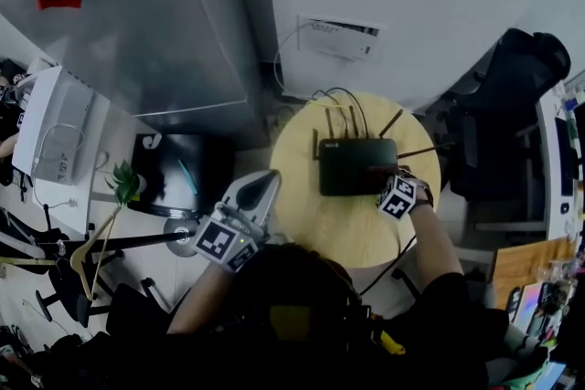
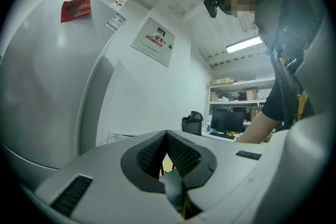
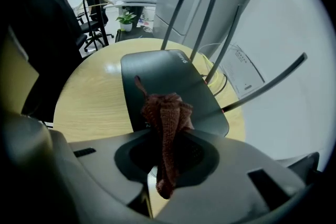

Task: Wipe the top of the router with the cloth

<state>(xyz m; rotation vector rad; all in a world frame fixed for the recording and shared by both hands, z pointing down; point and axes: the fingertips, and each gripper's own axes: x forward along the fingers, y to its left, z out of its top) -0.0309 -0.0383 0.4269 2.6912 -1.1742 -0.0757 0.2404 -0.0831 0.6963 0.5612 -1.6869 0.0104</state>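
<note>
So the cloth (image 3: 167,113), a rusty-brown knit thing, is clamped in the right tool (image 3: 168,131). It's bunched so that a wad sticks out past the tips, and that wad is probably what's meant to be dragged over the plastic. It's held at the near right corner of the router (image 1: 356,166), on the top or just above it. Contact can't really be confirmed from either view.

The left tool (image 1: 256,192) is shut with nothing in it. It's held off the left edge of the counter (image 1: 343,233) and aimed up at the room, most likely just parked out of the way, since one tool is enough for wiping.

The router is set toward the back of the counter. Its antennas (image 3: 210,23) are stuck up along the far side and cables (image 1: 343,100) are trailed off behind, so the near side is the easy way in.

The counter is a small round pale-wood one, and nothing but the router is seen on it. A big grey cabinet (image 1: 155,14) is stood to the left, a white wall with a box (image 1: 338,36) mounted on it is behind, and a black chair (image 1: 521,96) is pushed in at the right.
</note>
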